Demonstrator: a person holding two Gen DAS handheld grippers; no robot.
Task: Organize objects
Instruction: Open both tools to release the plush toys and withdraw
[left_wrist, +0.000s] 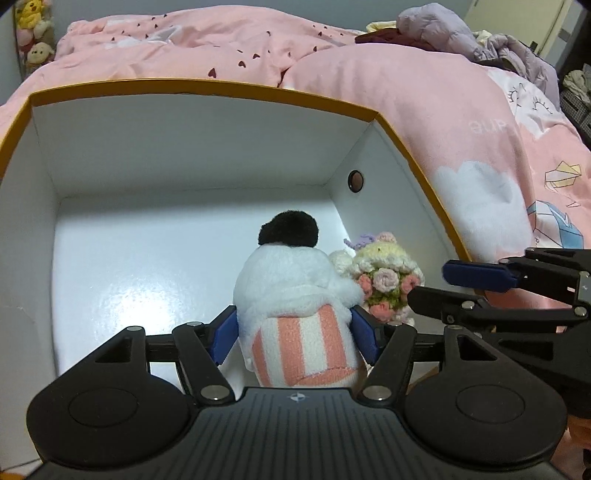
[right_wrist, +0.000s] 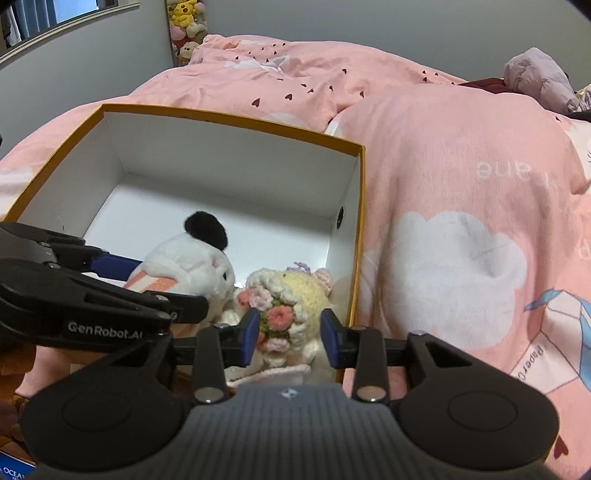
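Note:
A white plush (left_wrist: 288, 288) with a black pompom and pink-striped body lies in the orange-rimmed white box (left_wrist: 207, 86). My left gripper (left_wrist: 295, 332) is shut on it, its blue pads pressing both flanks. Right beside the plush, near the box's right wall, sits a crocheted cream doll with pink flowers (right_wrist: 291, 295). My right gripper (right_wrist: 290, 336) is shut on the doll, a pad touching each side. The right wrist view also shows the plush (right_wrist: 188, 262), the box (right_wrist: 229, 118) and the left gripper (right_wrist: 170, 286) reaching in from the left. The right gripper (left_wrist: 428, 284) enters the left wrist view from the right.
The box rests on a bed covered by a pink duvet (right_wrist: 461, 177). Its left and far floor (left_wrist: 129, 266) holds nothing. A purple jacket (left_wrist: 443, 26) lies at the bed's far right. Stuffed toys (right_wrist: 184, 22) hang in the far corner.

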